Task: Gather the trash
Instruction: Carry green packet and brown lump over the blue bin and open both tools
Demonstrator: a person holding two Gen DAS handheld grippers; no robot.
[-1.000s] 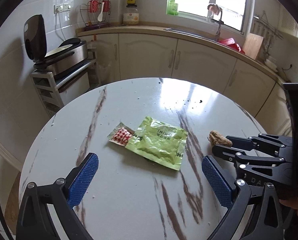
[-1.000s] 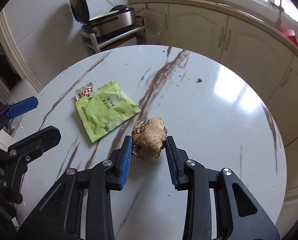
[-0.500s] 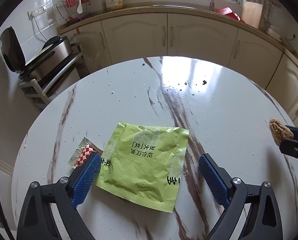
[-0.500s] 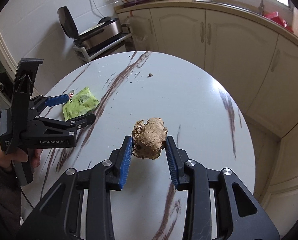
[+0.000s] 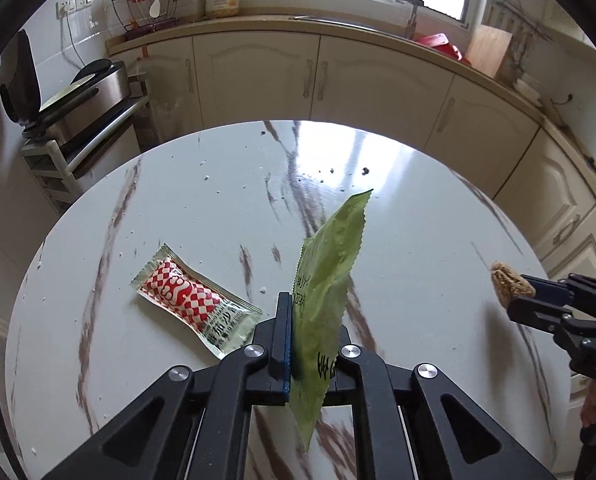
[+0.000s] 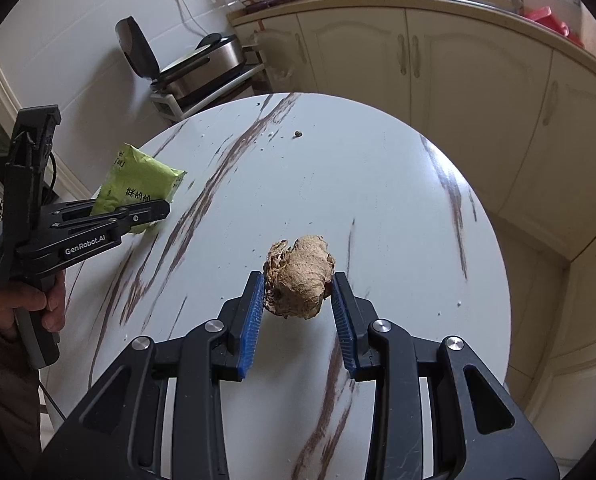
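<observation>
My left gripper (image 5: 306, 322) is shut on a green wrapper (image 5: 327, 276) and holds it upright above the round marble table (image 5: 417, 216). A red-and-white checked sachet (image 5: 190, 300) lies flat on the table just left of it. My right gripper (image 6: 298, 300) is shut on a crumpled brown paper wad (image 6: 299, 276), held above the table. In the left wrist view the right gripper (image 5: 525, 294) with the wad (image 5: 507, 282) is at the far right. In the right wrist view the left gripper (image 6: 160, 210) with the green wrapper (image 6: 138, 178) is at the left.
Small dark crumbs (image 5: 365, 171) lie near the table's far edge. A silver appliance on a white rack (image 5: 78, 96) stands left of the table. Cream cabinets and a counter with a sink (image 5: 377, 68) run behind it.
My left gripper has shut on the green wrapper and lifted it off the table, uncovering the checked sachet. My right gripper still holds the brown wad, raised.
</observation>
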